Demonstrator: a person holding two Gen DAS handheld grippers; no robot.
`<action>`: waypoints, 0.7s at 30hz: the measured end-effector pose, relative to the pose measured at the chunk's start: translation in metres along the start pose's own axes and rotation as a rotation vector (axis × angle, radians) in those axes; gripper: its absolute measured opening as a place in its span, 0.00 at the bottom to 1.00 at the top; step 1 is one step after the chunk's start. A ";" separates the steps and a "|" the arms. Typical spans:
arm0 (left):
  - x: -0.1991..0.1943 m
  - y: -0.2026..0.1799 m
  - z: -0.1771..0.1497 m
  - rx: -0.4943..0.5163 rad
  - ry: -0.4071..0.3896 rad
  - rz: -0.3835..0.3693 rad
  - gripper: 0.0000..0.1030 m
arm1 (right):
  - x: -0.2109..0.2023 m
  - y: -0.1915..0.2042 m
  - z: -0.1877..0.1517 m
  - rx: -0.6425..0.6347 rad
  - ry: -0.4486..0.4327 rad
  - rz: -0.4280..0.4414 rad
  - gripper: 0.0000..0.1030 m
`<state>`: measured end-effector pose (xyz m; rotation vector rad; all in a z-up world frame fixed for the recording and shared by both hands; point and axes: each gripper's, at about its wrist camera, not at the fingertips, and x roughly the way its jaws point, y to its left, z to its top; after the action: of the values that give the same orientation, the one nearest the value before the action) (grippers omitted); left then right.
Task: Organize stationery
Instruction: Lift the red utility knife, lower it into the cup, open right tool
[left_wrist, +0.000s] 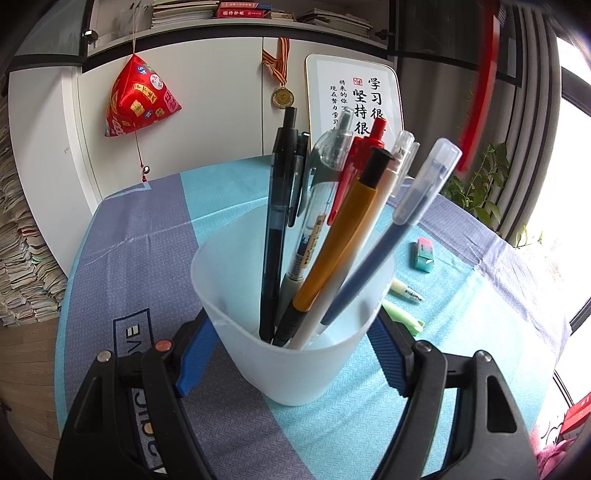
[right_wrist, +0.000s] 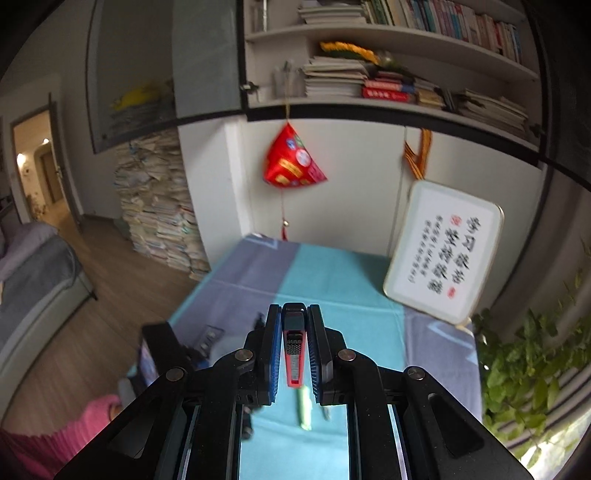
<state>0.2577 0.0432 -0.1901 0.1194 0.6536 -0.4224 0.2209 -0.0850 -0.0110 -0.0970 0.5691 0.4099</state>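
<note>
My left gripper (left_wrist: 291, 332) is shut on a frosted white plastic cup (left_wrist: 291, 354) that stands on the cloth-covered table (left_wrist: 155, 229). The cup holds several pens, among them a black one (left_wrist: 275, 236), a yellow one (left_wrist: 332, 254) and a blue capped one (left_wrist: 380, 243). My right gripper (right_wrist: 293, 325) is shut on a red utility knife (right_wrist: 294, 350) and holds it above the table (right_wrist: 332, 280). A red blurred strip (left_wrist: 480, 92) crosses the upper right of the left wrist view.
A teal-pink eraser (left_wrist: 424, 254), a pale yellow highlighter (left_wrist: 406, 291) and a green highlighter (left_wrist: 402, 317) lie right of the cup. The green highlighter (right_wrist: 304, 408) also lies below my right gripper. A framed calligraphy board (right_wrist: 443, 254) leans at the back. A plant (right_wrist: 535, 369) stands on the right.
</note>
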 end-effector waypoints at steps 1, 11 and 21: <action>0.000 0.000 0.000 -0.001 0.001 -0.001 0.73 | 0.003 0.005 0.003 -0.008 -0.006 0.009 0.14; 0.000 0.000 0.000 -0.002 0.002 -0.002 0.73 | 0.023 0.031 0.022 -0.034 -0.041 0.106 0.14; 0.001 -0.001 -0.001 -0.006 0.005 -0.006 0.73 | 0.084 0.027 0.002 -0.004 0.122 0.163 0.14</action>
<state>0.2576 0.0417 -0.1916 0.1132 0.6605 -0.4260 0.2751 -0.0303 -0.0543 -0.0804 0.6995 0.5665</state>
